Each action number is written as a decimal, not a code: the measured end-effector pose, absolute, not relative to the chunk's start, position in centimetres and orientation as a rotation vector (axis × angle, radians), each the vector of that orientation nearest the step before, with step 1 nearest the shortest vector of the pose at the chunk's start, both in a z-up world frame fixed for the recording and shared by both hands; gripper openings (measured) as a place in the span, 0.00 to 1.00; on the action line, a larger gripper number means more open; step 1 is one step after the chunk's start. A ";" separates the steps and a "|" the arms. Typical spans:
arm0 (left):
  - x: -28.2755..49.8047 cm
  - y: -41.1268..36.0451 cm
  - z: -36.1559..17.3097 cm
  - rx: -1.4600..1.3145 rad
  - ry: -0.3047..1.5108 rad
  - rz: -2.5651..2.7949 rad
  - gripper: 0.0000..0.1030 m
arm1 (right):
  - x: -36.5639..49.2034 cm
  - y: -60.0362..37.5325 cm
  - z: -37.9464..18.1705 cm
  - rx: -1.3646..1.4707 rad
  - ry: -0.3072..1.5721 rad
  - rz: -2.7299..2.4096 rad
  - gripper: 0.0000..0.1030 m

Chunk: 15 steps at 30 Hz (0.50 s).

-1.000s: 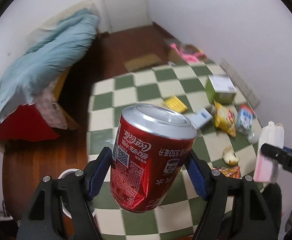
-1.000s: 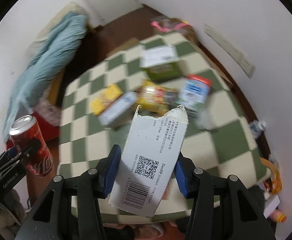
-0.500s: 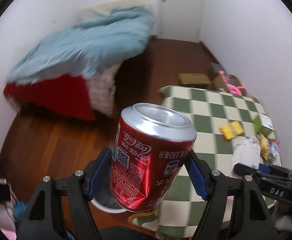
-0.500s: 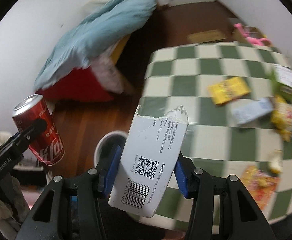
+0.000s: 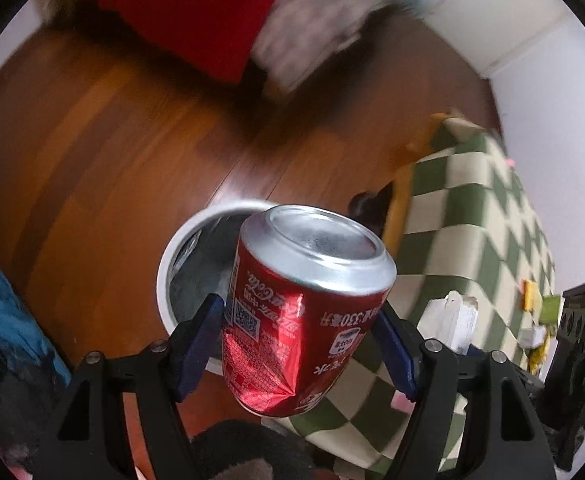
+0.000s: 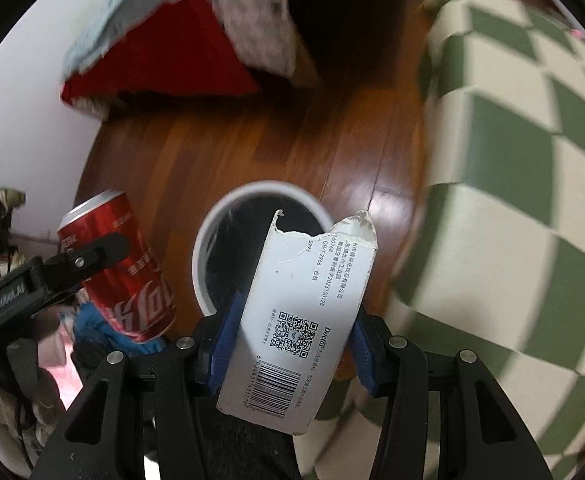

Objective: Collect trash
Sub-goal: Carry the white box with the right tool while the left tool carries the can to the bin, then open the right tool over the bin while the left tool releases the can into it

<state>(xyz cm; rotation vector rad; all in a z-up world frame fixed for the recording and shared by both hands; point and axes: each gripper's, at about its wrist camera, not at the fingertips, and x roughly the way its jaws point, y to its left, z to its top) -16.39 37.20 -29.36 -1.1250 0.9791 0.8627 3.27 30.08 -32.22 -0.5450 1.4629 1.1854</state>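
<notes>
Now my left gripper (image 5: 300, 334) clamps the dented red can (image 5: 306, 308) and my right gripper (image 6: 290, 348) pinches the torn white carton (image 6: 304, 316), both above the white bin (image 6: 216, 220); I'd centre each over the opening before releasing.

Both grippers swung off the checkered table (image 6: 512, 208), now w/ white bin (image 6: 206, 264) right below.

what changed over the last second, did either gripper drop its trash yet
No drop yet. Both grippers swung away from the checkered mat, where other litter lay, toward the white bin on the wood floor, which now sits just beyond both. The left gripper still clamps the red cola can; the right gripper still clamps the torn white carton.
</notes>
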 end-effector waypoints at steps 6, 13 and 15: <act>-18.4 38.3 -32.0 -1.186 1.012 0.885 0.97 | 1.8 34.8 -37.3 -0.636 1.570 1.160 0.55; -21.6 37.2 -29.9 -1.028 1.001 1.109 0.97 | -0.5 35.8 -39.0 -0.720 1.602 1.163 0.95; -22.1 36.1 -29.2 -0.970 1.008 1.167 0.97 | -1.0 35.7 -38.8 -0.745 1.584 1.168 0.99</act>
